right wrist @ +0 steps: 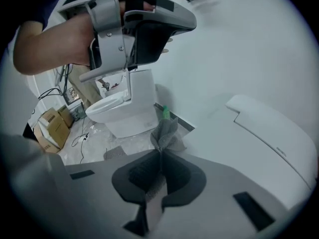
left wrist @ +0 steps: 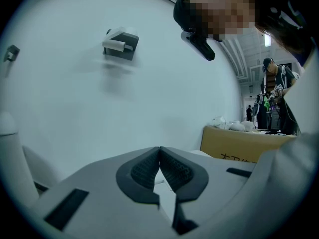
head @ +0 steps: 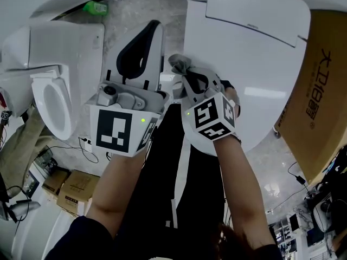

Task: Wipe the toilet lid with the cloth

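The white toilet lid (head: pixel 255 58) fills the upper right of the head view and shows as a broad white surface (right wrist: pixel 269 133) in the right gripper view. My right gripper (head: pixel 188 76) is shut on a grey cloth (head: pixel 181 64), which bunches out past the jaws (right wrist: pixel 167 132) at the lid's left edge; whether it touches the lid I cannot tell. My left gripper (head: pixel 153 27) hangs just left of it, shut and empty (left wrist: pixel 159 151), pointing at a bare white wall.
A second toilet (head: pixel 54 99) stands at the left on the marble floor, with a green bottle (head: pixel 95 7) by the wall. A large cardboard box (head: pixel 320 91) stands right of the lid. Smaller boxes (head: pixel 73 188) and cables lie lower left.
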A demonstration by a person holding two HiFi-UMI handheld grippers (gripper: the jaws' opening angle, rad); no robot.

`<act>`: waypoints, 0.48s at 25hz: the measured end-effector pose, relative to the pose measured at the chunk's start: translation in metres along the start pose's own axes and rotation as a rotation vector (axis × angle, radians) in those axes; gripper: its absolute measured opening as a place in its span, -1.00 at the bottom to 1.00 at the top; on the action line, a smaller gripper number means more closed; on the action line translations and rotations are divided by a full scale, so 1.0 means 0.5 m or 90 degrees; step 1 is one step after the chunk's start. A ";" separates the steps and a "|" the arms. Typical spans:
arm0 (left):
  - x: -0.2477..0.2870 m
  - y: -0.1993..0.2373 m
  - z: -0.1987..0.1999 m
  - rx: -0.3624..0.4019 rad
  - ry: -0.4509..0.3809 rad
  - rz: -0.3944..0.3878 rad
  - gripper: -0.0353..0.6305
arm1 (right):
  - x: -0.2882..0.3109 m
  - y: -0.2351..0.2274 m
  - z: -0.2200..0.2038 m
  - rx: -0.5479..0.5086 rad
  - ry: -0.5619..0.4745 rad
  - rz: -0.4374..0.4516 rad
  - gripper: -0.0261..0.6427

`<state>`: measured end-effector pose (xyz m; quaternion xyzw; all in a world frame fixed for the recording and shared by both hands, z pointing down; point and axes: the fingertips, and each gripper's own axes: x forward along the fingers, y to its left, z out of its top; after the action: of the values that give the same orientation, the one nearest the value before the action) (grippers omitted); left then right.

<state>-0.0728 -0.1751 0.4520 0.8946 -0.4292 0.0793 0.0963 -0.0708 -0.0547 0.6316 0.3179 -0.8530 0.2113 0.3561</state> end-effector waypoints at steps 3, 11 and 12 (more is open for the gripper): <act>0.001 0.001 -0.006 0.001 0.003 -0.001 -0.83 | -0.017 -0.017 -0.019 0.006 -0.005 -0.011 -0.82; 0.012 -0.011 -0.005 0.005 0.007 -0.015 -0.83 | -0.112 -0.142 -0.095 0.064 -0.027 -0.092 -0.82; 0.013 -0.012 -0.005 0.006 0.007 -0.017 -0.83 | -0.123 -0.157 -0.105 0.062 -0.029 -0.105 -0.82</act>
<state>-0.0641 -0.1754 0.4555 0.9003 -0.4160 0.0849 0.0956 0.0417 -0.0553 0.6312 0.4090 -0.8205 0.2152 0.3366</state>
